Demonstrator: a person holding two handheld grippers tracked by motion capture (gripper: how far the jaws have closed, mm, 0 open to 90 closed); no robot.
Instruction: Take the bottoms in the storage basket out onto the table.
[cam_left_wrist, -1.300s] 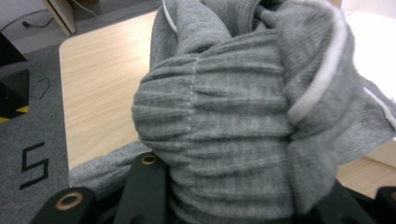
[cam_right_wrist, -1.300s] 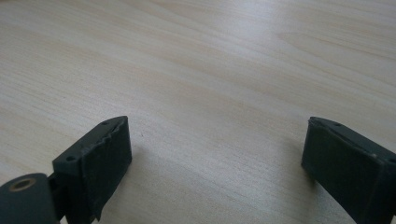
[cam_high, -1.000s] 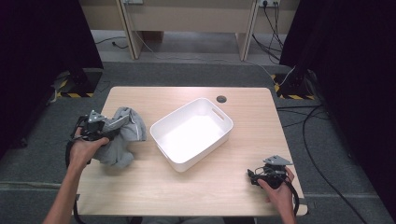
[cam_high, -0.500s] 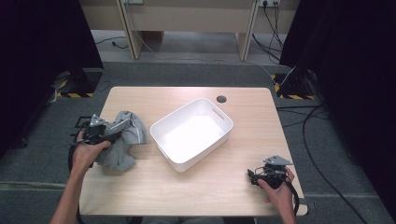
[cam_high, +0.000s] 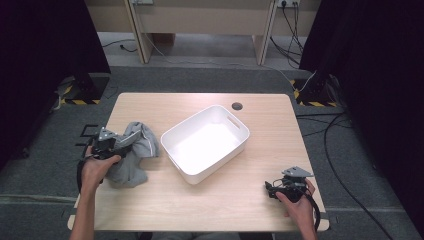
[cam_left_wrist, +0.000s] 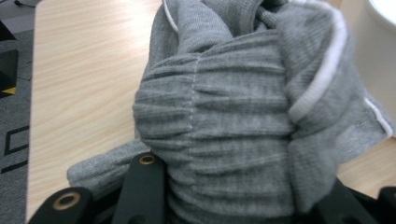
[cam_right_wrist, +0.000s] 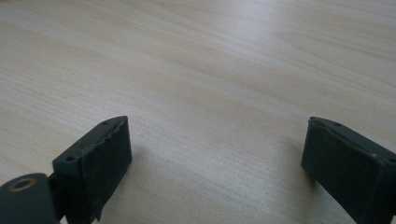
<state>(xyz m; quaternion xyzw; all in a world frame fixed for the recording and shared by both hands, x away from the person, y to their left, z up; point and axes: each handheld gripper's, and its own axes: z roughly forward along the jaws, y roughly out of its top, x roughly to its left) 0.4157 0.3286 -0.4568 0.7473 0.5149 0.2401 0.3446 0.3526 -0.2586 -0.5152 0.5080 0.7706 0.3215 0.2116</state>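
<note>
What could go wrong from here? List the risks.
The left hand-held gripper clamps only one bunched fold of the grey garment; if lifted, the rest may trail and catch the rim of the white bin close beside it. The knit could also slip from the jaws.

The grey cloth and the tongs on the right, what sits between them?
The white tub sits between the grey cloth and the right tongs, seen from the high view.
</note>
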